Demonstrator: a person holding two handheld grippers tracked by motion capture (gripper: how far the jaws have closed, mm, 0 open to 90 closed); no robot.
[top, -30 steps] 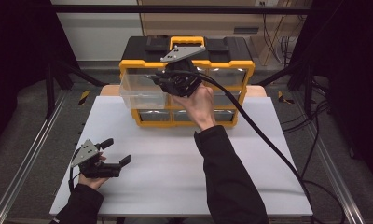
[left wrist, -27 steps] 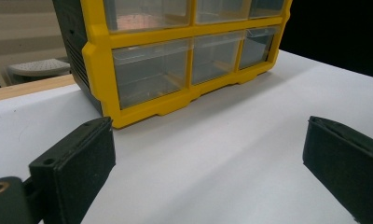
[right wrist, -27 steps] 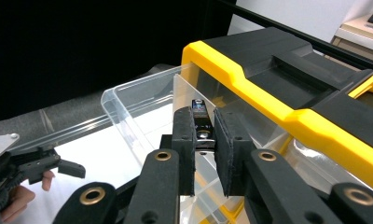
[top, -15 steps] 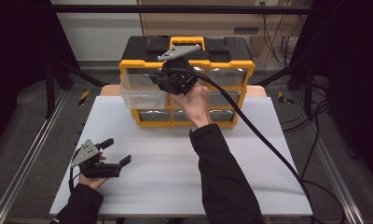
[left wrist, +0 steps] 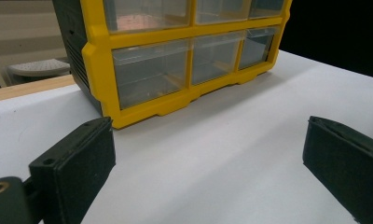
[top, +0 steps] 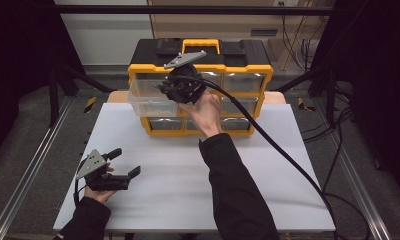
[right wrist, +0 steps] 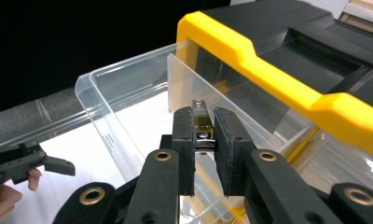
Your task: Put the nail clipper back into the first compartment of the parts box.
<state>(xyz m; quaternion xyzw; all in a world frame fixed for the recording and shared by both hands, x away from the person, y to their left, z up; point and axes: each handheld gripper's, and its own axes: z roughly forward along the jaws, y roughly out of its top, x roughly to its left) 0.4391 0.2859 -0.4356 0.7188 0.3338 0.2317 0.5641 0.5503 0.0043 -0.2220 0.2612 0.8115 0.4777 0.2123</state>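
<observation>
Top-left drawer (top: 149,97) of organizer (top: 243,70) already pulled out, right claw (right wrist: 204,126) clenched on small metal clipper (right wrist: 201,122) above it, drop pending; left claw (top: 122,163) released, idle near-left on surface (top: 188,200).

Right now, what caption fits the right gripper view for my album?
Right gripper holds a nail clipper above the open clear drawer.

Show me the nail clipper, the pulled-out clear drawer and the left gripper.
nail clipper (right wrist: 201,122), right gripper view, its metal tip.
clear drawer (right wrist: 111,114), right gripper view, its front wall.
left gripper (top: 125,161), high view, between its fingertips.
</observation>
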